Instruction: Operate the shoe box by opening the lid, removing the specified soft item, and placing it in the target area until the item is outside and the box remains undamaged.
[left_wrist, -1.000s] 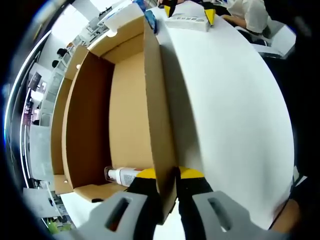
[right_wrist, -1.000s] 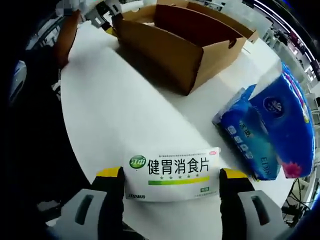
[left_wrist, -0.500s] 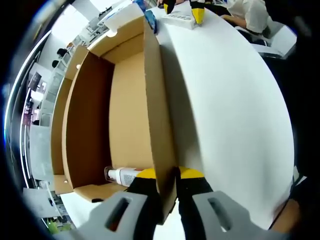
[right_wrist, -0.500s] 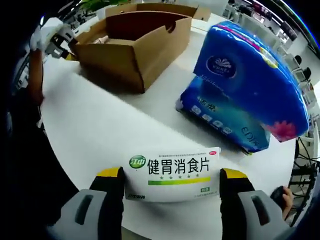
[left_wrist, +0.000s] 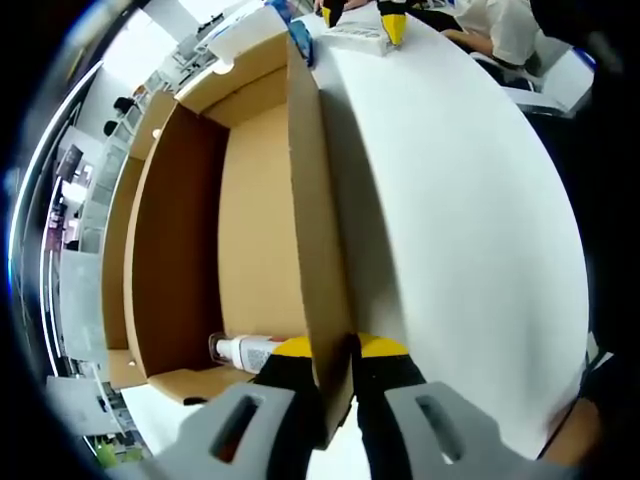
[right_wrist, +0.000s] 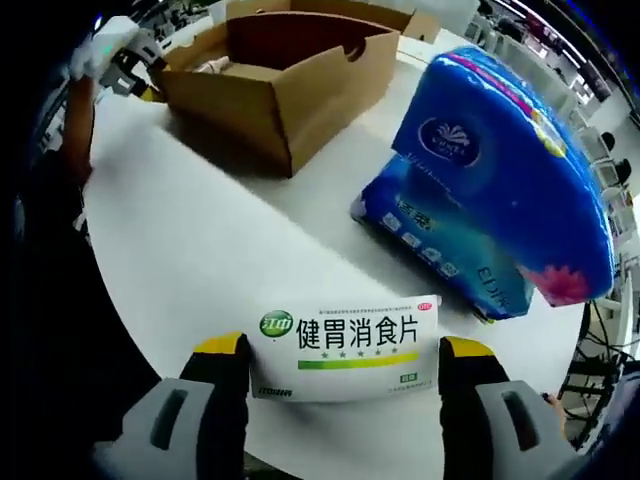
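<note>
Between the right tool's (right_wrist: 343, 358) jaws, white medicine box (right_wrist: 345, 350), clamped.

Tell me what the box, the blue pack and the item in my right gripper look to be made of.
The shoe box looks like plain brown cardboard, matte, with raw cut edges. The blue tissue pack seems wrapped in glossy plastic film: it shines and bulges softly. The white medicine carton held in the right gripper looks like thin printed paperboard with crisp flat faces and a slight sheen.

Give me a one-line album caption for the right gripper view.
Right gripper holding a white medicine box above a white table, beside blue tissue packs and an open cardboard box.
</note>
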